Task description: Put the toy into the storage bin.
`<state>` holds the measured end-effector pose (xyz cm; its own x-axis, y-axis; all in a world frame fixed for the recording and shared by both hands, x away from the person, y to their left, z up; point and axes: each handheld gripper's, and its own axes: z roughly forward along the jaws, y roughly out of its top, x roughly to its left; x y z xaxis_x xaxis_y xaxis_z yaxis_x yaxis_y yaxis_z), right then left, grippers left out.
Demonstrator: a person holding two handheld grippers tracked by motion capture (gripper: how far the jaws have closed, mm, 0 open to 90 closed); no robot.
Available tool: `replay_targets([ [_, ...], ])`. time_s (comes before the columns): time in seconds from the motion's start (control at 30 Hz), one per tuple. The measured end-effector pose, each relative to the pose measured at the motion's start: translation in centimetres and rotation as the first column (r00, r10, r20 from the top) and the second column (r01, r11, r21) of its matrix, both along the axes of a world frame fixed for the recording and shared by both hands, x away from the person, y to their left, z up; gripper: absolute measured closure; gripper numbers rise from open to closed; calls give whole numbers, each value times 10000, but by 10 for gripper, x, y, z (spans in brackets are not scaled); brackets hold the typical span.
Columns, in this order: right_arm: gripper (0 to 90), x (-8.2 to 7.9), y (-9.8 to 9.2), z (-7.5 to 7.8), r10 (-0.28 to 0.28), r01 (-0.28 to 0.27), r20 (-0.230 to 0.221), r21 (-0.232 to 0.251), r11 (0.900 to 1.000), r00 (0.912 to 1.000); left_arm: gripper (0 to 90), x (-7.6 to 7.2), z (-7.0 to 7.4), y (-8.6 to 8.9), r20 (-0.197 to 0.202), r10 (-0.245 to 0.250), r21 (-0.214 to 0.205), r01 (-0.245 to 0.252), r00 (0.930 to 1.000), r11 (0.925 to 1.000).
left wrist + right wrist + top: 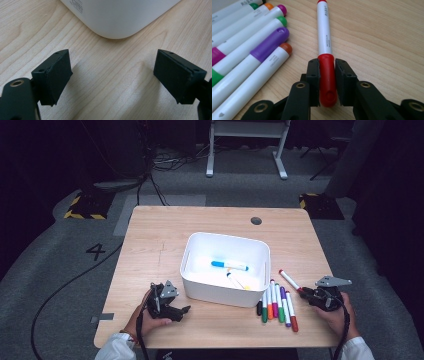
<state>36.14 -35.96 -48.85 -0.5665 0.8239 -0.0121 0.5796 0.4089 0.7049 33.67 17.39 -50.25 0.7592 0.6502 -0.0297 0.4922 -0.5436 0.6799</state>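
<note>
High view: a wooden counter [160, 240] carries a white bin [200, 285] near its middle. Inside the bin lie a blue-capped marker [229, 265] and, nearer the front wall, a yellow-tipped marker [237, 282]. Just right of the bin's near right corner, a row of markers [277, 305] lies side by side on the counter, with black, green, orange, magenta, purple and red-brown ends. A red-capped marker [290, 281] lies slanted at the right of that row, its far end pointing toward the bin.

The right gripper [303, 291], held in the person's right hand [337, 312] at the near right edge of the counter, is clamped on the red cap at the marker's near end. Right gripper view: the two black pads press against either side of the red cap of the red-capped marker [324, 37], whose white barrel runs away along the counter; the row of markers [249, 50] lies just to its left, apart from it.

The left gripper [186, 310], held in the left hand [150, 320] at the near left, rests beside the bin's near left corner. Left gripper view: its jaws stand wide apart with nothing between them, bare counter [107, 75] below, and the rounded corner of the white bin [117, 17] just beyond.
</note>
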Motion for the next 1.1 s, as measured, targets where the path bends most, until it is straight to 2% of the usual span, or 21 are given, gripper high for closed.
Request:
replay_targets([
  [0.13,748,-1,-2,10,-46,37,333,251,9997,9994,148,0,0,0,-2,-2,-2,2,10000,10000],
  [0.2,749,-2,-2,19,16,-41,565,447,9990,9984,148,0,0,0,-14,-3,-11,3,10000,10000],
  [0.4,749,-5,3,45,334,-396,1236,480,9981,9918,148,0,0,0,-13,-2,-7,2,10000,10000],
  [0.5,749,-6,5,63,380,-509,1584,779,9957,9866,148,0,0,0,1,-1,-1,1,10000,10000],
  [0.6,749,-7,8,79,553,-723,1951,813,9941,9792,148,0,0,0,-2,-2,-2,2,10000,10000],
  [0.8,750,-6,23,113,998,-1308,2698,994,9864,9577,148,0,0,0,-7,-4,1,4,10000,10000],
  [0.97,750,-2,40,134,1510,-1837,3037,818,9796,9407,148,0,0,0,22,59,2,-59,10000,10000],
  [1.1,749,1,53,146,1867,-2297,3250,992,9682,9271,148,0,0,0,19,55,-1,-55,10000,10000],
])
